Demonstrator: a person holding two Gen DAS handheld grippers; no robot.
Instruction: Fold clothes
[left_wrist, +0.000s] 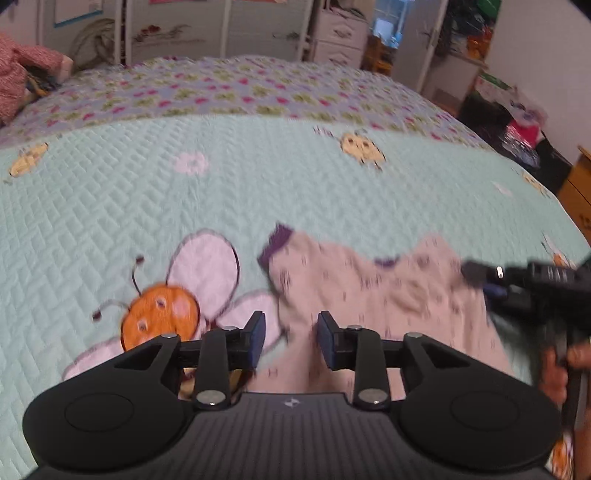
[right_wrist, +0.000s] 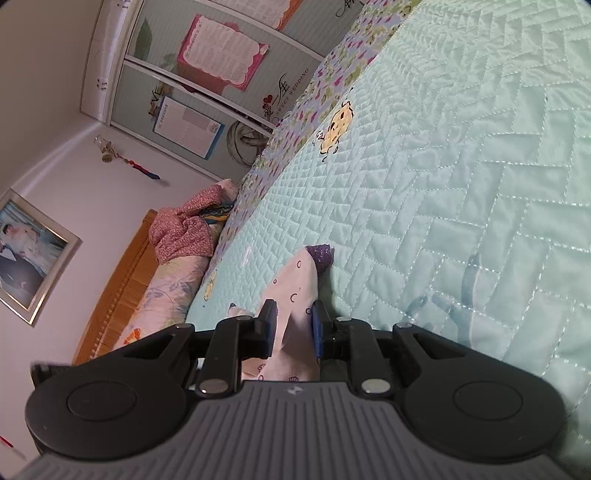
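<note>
Left wrist view: our left gripper (left_wrist: 291, 339) hangs open over the pale garment (left_wrist: 369, 295) on the quilt (left_wrist: 147, 192). Our right gripper (right_wrist: 293, 332) has cloth between its jaws, though we cannot tell whether it pinches.

A mint-green quilted bedspread (left_wrist: 110, 206) fills the left wrist view, with an orange bee motif (left_wrist: 160, 317) at 8 o'clock and a yellow bug motif (left_wrist: 362, 147) at 1 o'clock. A floral patchwork border (left_wrist: 229, 92) runs along 12 o'clock. White wardrobe doors (left_wrist: 221, 26) stand behind. In the right wrist view, a crumpled red patterned cloth (right_wrist: 184, 229) lies at 9 o'clock beside a wooden headboard (right_wrist: 118, 284), with a framed photo (right_wrist: 29, 254) farther left.
</note>
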